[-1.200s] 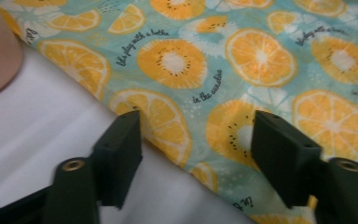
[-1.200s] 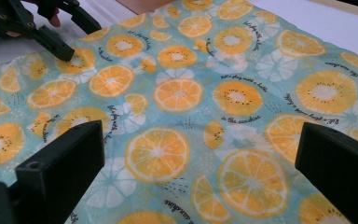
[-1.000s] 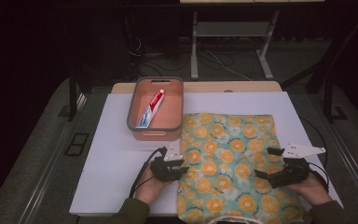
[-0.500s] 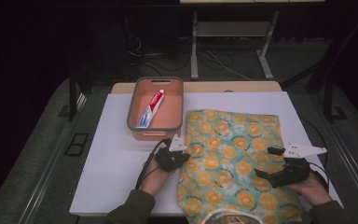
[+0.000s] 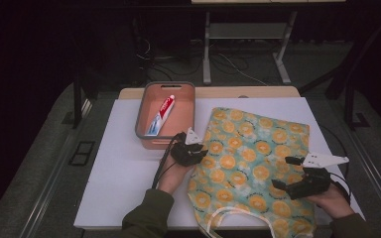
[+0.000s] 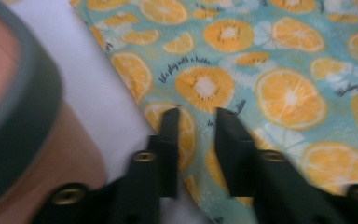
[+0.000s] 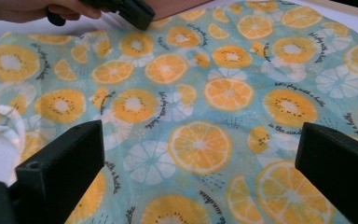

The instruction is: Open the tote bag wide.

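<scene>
Tote bag with orange-slice print lies flat on the white table; left gripper hovers at its edge, jaws slightly apart, right gripper above it, jaws wide

your high view looks forward and down over the whole table; each gripper view rides close above the orange-print bag, facing along its jaws; all three share that bag

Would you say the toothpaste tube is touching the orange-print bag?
Apart: the high view shows the toothpaste tube inside the bin, with its wall between it and the bag.
</scene>
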`<move>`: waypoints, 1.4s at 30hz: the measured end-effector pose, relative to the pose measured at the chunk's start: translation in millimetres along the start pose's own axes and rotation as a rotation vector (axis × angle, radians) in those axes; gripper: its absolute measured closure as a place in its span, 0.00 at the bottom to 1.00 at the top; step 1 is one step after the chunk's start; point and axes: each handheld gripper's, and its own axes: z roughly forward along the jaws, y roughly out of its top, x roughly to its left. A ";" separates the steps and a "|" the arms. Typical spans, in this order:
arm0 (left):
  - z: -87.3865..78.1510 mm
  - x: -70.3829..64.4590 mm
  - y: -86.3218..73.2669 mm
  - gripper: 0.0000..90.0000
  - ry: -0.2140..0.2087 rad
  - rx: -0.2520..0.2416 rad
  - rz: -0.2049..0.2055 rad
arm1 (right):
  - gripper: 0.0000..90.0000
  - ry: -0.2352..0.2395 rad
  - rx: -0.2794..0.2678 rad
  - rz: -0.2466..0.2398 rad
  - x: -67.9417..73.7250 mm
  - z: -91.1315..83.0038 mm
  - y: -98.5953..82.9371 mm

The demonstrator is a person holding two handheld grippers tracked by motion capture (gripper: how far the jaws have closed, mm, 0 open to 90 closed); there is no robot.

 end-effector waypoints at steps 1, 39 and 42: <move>-12.5 -3.0 1.0 0.65 0.007 -0.017 -0.009 | 0.01 -0.001 -0.002 -0.002 0.1 -0.2 0.0; -55.9 -57.4 -56.4 0.99 -0.141 0.156 0.084 | 0.01 0.003 0.009 -0.009 2.7 2.3 -0.2; -55.0 -50.3 -50.1 0.99 -0.122 0.133 0.083 | 0.01 0.002 0.006 -0.004 2.2 2.0 -0.2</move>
